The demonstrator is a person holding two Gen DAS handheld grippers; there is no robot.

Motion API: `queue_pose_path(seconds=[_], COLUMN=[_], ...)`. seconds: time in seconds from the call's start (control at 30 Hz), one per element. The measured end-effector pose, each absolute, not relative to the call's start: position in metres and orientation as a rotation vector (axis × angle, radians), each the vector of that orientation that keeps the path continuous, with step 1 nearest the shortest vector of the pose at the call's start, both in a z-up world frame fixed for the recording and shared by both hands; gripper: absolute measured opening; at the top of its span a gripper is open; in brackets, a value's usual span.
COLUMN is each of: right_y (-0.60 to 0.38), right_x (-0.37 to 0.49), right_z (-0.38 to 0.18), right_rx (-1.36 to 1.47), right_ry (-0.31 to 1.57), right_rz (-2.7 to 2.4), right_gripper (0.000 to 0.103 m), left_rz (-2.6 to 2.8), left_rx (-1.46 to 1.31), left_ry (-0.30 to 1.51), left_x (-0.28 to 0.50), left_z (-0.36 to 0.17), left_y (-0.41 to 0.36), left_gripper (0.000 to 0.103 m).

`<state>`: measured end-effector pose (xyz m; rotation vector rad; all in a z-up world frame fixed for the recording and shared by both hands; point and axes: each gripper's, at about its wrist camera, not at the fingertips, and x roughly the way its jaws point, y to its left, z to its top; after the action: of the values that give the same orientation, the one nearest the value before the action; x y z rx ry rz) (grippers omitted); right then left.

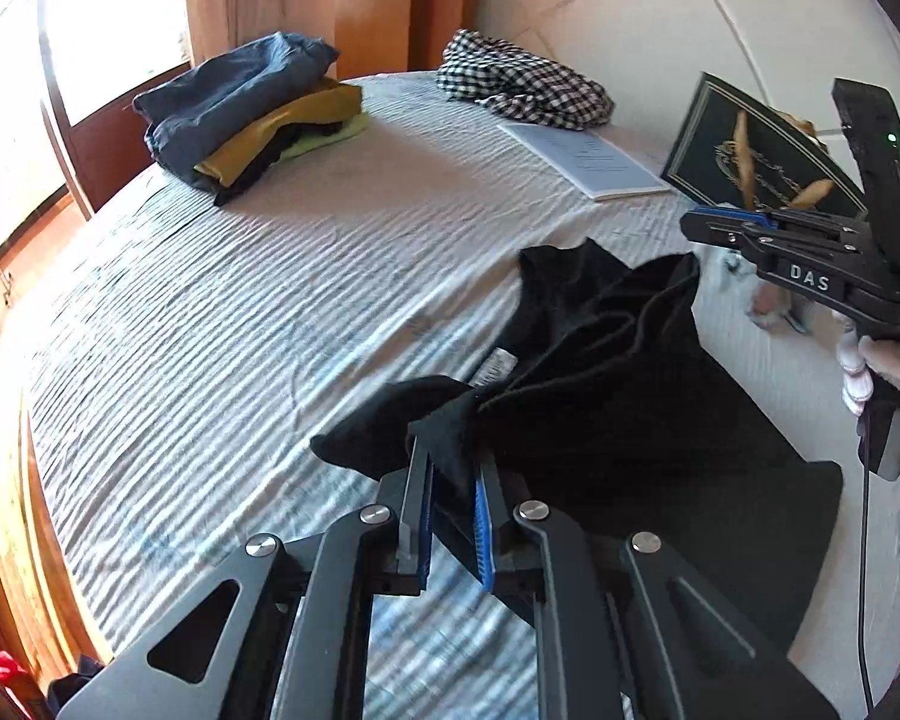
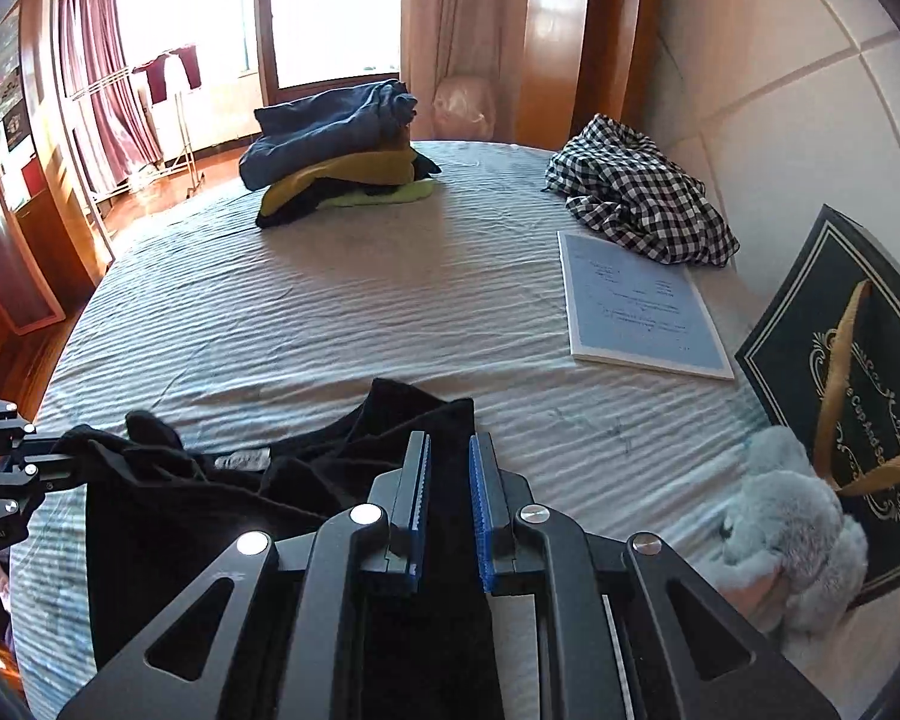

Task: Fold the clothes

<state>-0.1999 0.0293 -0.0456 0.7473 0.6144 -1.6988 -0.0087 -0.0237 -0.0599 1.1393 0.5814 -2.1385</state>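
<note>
Pinching a bunched corner of the black garment [image 1: 618, 372] in my left gripper [image 1: 455, 474], I keep that edge lifted off the striped sheet [image 1: 240, 312] so it can be carried over for a fold. My right gripper [image 2: 450, 450] hovers above the cloth's other side, fingers apart with nothing between them, probably ready to take the matching corner. The garment lies at the near end of the bed, its long axis running roughly between my two grippers, crumpled neckline and label facing the far stack of folded clothes [image 1: 252, 114].
</note>
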Motion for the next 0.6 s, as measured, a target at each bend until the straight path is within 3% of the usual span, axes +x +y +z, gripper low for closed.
queue_pose_path(seconds=[0.03, 0.07, 0.1, 0.2, 0.33, 0.6], right_y=[0.021, 0.015, 0.018, 0.040, 0.097, 0.208], right_x=[-0.206, -0.211, -0.213, -0.216, -0.217, -0.207], right_z=[-0.048, -0.051, -0.050, -0.048, -0.046, -0.054], right_rx=[0.774, 0.802, 0.817, 0.857, 0.902, 1.024], right_ry=[0.606, 0.606, 0.599, 0.603, 0.639, 0.548], right_rz=[-1.710, -1.726, -1.724, -1.714, -1.705, -1.705], right_gripper=[0.032, 0.046, 0.048, 0.049, 0.058, 0.059], left_rz=[-2.122, -2.106, -2.090, -2.147, -2.263, -2.415], left_rx=[1.140, 1.140, 1.141, 1.134, 1.140, 1.301], left_ry=[0.578, 0.573, 0.569, 0.541, 0.479, 0.407], left_x=[-0.008, -0.006, -0.005, -0.006, -0.022, -0.122], left_z=[-0.062, -0.064, -0.066, -0.054, -0.036, -0.053], left_y=[-0.032, -0.040, -0.047, -0.043, -0.025, -0.008], left_gripper=[0.033, 0.065, 0.073, 0.073, 0.073, 0.073])
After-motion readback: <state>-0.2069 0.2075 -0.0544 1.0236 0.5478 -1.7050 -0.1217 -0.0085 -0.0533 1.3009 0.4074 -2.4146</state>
